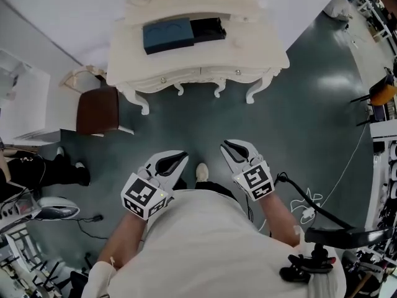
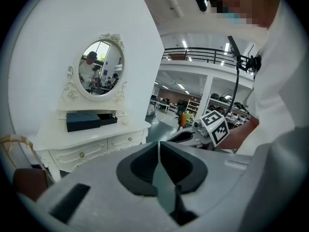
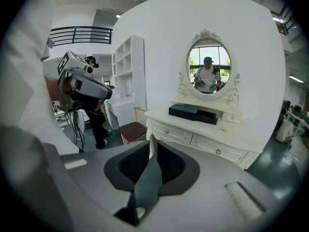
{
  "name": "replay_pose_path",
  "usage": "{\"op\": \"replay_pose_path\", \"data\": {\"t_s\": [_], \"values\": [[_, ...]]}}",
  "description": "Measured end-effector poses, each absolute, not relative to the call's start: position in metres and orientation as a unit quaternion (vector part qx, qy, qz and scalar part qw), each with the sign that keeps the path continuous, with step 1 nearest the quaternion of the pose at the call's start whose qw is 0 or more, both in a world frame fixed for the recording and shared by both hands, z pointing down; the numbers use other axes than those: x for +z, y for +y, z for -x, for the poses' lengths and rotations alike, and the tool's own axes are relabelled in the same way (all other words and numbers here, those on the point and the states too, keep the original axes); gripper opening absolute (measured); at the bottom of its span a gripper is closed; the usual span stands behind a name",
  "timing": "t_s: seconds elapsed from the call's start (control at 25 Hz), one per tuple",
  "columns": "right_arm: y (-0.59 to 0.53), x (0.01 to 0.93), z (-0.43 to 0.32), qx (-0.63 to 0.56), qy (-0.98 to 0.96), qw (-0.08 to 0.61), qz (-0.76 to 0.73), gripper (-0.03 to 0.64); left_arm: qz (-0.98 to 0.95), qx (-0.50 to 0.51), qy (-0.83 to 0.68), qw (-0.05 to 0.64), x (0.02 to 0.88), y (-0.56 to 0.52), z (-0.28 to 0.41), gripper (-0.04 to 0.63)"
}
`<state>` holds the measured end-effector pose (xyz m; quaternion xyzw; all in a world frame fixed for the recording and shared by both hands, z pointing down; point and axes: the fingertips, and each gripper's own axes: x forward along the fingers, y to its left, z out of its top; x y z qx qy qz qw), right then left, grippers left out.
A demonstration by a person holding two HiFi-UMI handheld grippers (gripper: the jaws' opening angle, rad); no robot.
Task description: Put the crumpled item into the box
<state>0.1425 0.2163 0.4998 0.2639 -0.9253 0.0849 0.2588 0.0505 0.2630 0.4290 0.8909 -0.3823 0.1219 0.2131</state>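
A dark grey-green floor (image 1: 310, 104) fills most of the head view, seen steeply from above. At the top of that view, against a white wall, stands an ornate cream dressing table (image 1: 260, 45) with curved legs and two drawers with small knobs. An oval mirror (image 3: 208, 67) in a carved white frame rises from the back of the table. The person wearing the camera, in a white shirt (image 1: 211, 241), stands well back from the table with both arms held forward. A chair with a brown seat (image 1: 98, 109) sits just beside the table's left end.

On the table top lies the box (image 1: 169, 35), dark blue, with a black inner tray (image 1: 208, 30) slid partly out to its right. The crumpled item cannot be made out in any view.

The left gripper (image 1: 177, 160) hovers over the floor, well apart from the table; its jaws are closed together with nothing between them. The right gripper (image 1: 232, 149) hovers beside it, near the person's shoe (image 1: 201, 171); its jaws stand slightly apart, and nothing is between them.
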Motion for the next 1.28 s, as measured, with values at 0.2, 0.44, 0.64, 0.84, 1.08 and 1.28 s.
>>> {"op": "replay_pose_path", "data": {"t_s": [0.2, 0.44, 0.64, 0.84, 1.08, 1.28], "values": [[0.156, 0.514, -0.139, 0.098, -0.917, 0.263, -0.283, 0.054, -0.891, 0.127, -0.373, 0.226, 0.441, 0.207, -0.039, 0.020], [0.078, 0.517, -0.119, 0.091, -0.904, 0.274, -0.316, 0.054, -0.900, 0.124, -0.353, 0.223, 0.440, 0.137, -0.005, 0.013], [0.013, 0.512, -0.099, 0.082, -0.889, 0.281, -0.353, 0.063, -0.914, 0.123, -0.325, 0.212, 0.428, 0.079, 0.027, 0.002], [-0.047, 0.516, -0.089, 0.086, -0.868, 0.283, -0.399, 0.071, -0.921, 0.139, -0.298, 0.209, 0.435, 0.025, 0.061, 0.002], [-0.111, 0.534, -0.107, 0.085, -0.849, 0.313, -0.416, 0.078, -0.916, 0.126, -0.305, 0.228, 0.440, -0.019, 0.072, 0.002], [-0.187, 0.553, -0.135, 0.064, -0.844, 0.344, -0.406, 0.094, -0.902, 0.123, -0.339, 0.236, 0.437, -0.074, 0.066, 0.002]]}}
